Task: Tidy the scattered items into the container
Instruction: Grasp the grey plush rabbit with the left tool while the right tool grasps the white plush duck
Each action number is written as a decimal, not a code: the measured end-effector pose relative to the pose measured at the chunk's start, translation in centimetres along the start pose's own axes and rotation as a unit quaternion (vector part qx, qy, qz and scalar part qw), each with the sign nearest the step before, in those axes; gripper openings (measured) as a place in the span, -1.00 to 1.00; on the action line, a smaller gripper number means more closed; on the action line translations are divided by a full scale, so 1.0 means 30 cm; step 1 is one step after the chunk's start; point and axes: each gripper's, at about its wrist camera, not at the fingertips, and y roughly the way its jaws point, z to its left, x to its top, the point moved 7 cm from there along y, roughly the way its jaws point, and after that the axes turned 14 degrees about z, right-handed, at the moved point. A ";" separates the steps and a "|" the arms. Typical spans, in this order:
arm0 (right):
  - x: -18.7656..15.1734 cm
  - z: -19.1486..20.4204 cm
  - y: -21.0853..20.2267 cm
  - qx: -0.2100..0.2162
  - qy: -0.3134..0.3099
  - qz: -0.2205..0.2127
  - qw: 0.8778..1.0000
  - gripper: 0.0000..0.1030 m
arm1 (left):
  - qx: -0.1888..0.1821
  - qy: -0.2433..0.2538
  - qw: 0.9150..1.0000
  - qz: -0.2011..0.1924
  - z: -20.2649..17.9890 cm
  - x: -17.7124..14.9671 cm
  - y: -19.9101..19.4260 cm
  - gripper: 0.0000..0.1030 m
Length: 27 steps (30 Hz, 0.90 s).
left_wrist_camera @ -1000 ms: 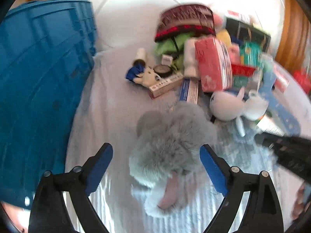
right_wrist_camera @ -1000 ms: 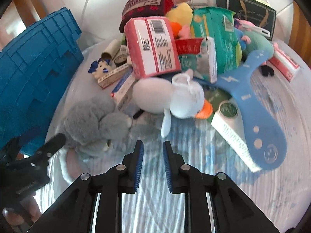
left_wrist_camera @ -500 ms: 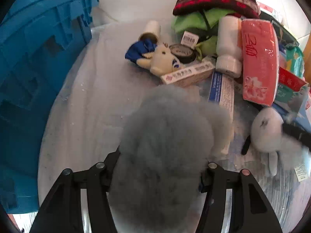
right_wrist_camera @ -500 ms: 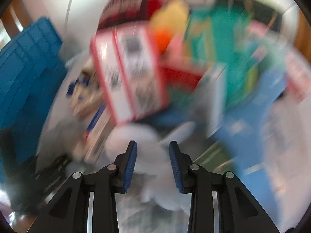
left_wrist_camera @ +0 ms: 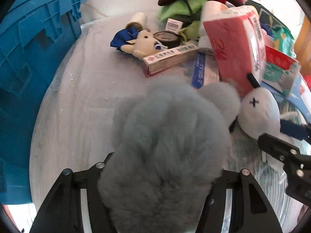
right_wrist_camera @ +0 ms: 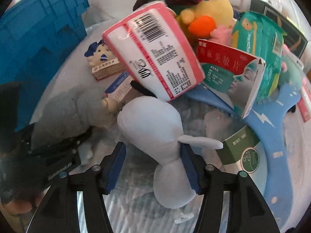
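1. Left wrist view, nearest: the left tool (left_wrist_camera: 161, 174) was clamped across the grey plush toy (left_wrist_camera: 169, 147), its fingers sunk out of sight in the fur on both sides. The toy lay on the pale surface (left_wrist_camera: 81, 101) and looked light, soft and squashy, so a pinch through the thick body seemed safest.
2. Right wrist view, nearest: the right tool (right_wrist_camera: 153, 167) had its jaws opening around the white plush toy (right_wrist_camera: 151, 128). The right blue pad lay against the toy's narrow waist, while the left pad stood clear of it. I judged this toy light and limp, and its waist the best place to take hold.
3. Just beyond lay the pink wrapped pack (right_wrist_camera: 153, 58), leaning on the white toy's head, with a red and green box (right_wrist_camera: 231, 73) beside it. Both looked light, the pack's film likely slippery.
4. Farther left stood the blue crate (left_wrist_camera: 35, 58), well apart from both toys. Only its ribbed outer wall showed, so its contents could not be told.
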 end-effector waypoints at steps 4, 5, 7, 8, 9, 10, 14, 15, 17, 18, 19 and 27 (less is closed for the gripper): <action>-0.007 -0.034 0.023 -0.029 0.009 0.000 1.000 0.20 | -0.003 -0.007 1.000 -0.005 0.004 0.012 0.004 0.11; -0.007 -0.048 0.039 -0.031 0.015 0.002 0.999 0.24 | -0.004 -0.009 1.000 -0.006 0.003 0.016 0.005 0.11; -0.011 -0.066 0.057 -0.036 0.026 0.007 0.999 0.24 | 0.000 -0.010 1.000 -0.006 0.001 0.015 0.004 0.11; -0.016 -0.062 0.052 -0.033 0.028 0.010 0.999 0.18 | 0.001 -0.011 1.000 -0.005 0.001 0.010 0.002 0.11; -0.023 -0.051 0.039 -0.025 0.029 0.011 0.999 -0.06 | 0.002 -0.011 1.000 -0.005 -0.001 0.001 -0.001 0.11; -0.035 -0.038 0.024 -0.016 0.033 0.012 0.999 -0.23 | 0.001 -0.011 1.000 -0.006 -0.009 -0.006 -0.001 0.11; -0.066 -0.025 0.027 0.002 0.056 0.023 0.998 -0.26 | 0.003 -0.013 1.000 -0.009 -0.022 -0.028 -0.009 0.11; -0.063 -0.032 0.049 0.002 0.054 0.027 0.998 -0.09 | 0.002 -0.014 1.000 -0.009 -0.022 -0.027 -0.009 0.11; -0.040 -0.035 0.067 0.002 0.041 0.016 0.999 0.09 | 0.000 -0.017 1.000 -0.010 -0.019 -0.029 -0.009 0.20; -0.028 -0.032 0.074 -0.007 0.037 0.015 0.999 0.08 | 0.005 -0.021 1.000 -0.011 -0.014 -0.027 -0.005 0.30; -0.021 -0.030 0.077 -0.013 0.037 0.012 0.999 0.08 | 0.013 -0.028 0.999 -0.012 -0.002 -0.014 0.005 0.52; -0.085 -0.026 0.069 -0.007 0.058 -0.004 0.998 0.07 | 0.003 -0.033 0.999 -0.011 -0.002 -0.058 0.009 0.59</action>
